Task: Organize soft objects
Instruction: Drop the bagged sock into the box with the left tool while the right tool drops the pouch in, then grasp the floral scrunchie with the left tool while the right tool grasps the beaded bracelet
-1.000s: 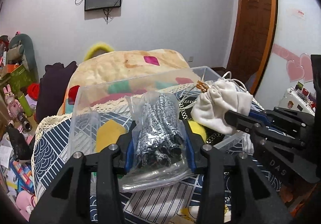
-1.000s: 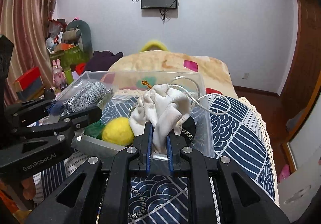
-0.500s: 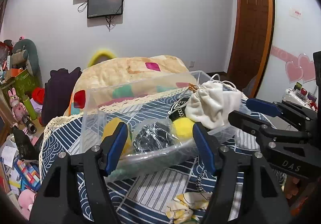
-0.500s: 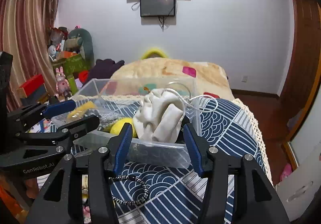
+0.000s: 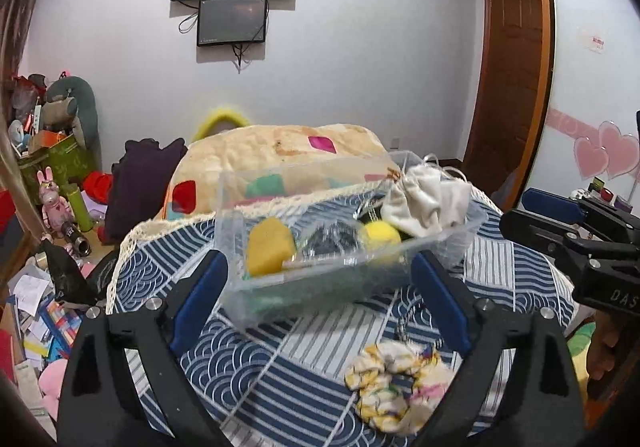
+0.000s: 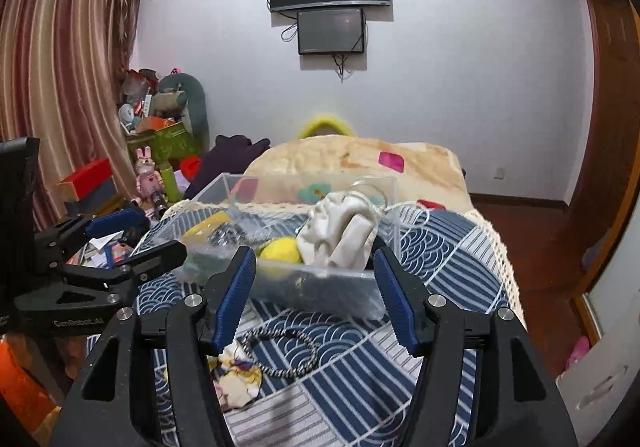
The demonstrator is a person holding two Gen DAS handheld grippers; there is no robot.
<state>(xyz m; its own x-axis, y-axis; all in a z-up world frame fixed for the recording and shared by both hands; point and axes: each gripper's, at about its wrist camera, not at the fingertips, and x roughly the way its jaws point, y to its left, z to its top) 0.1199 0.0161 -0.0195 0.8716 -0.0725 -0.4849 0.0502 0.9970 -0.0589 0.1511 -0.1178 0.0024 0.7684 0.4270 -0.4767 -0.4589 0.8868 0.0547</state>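
Note:
A clear plastic bin (image 5: 452,243) (image 6: 320,283) stands on the blue patterned bedspread. In it lie a white drawstring pouch (image 5: 424,201) (image 6: 340,231), a yellow pompom (image 5: 378,237) (image 6: 280,249), a yellow sponge (image 5: 270,251) and a bagged black-and-silver item (image 5: 330,241). My left gripper (image 5: 320,299) is open and empty, in front of the bin. My right gripper (image 6: 314,291) is open and empty, just before the bin's near wall. A floral scrunchie (image 5: 394,379) (image 6: 238,379) and a black-and-white cord loop (image 6: 280,353) lie on the bedspread near the grippers.
A beige blanket (image 5: 280,155) is heaped behind the bin. Toys, boxes and papers (image 5: 52,215) clutter the floor to the left. A wooden door (image 5: 508,79) is at the right. The bed edge with lace trim (image 6: 500,247) drops to the floor on the right.
Both grippers let go: the left released the bagged item and the right the white pouch, both now in the bin. Both grippers opened and drew back from the bin.

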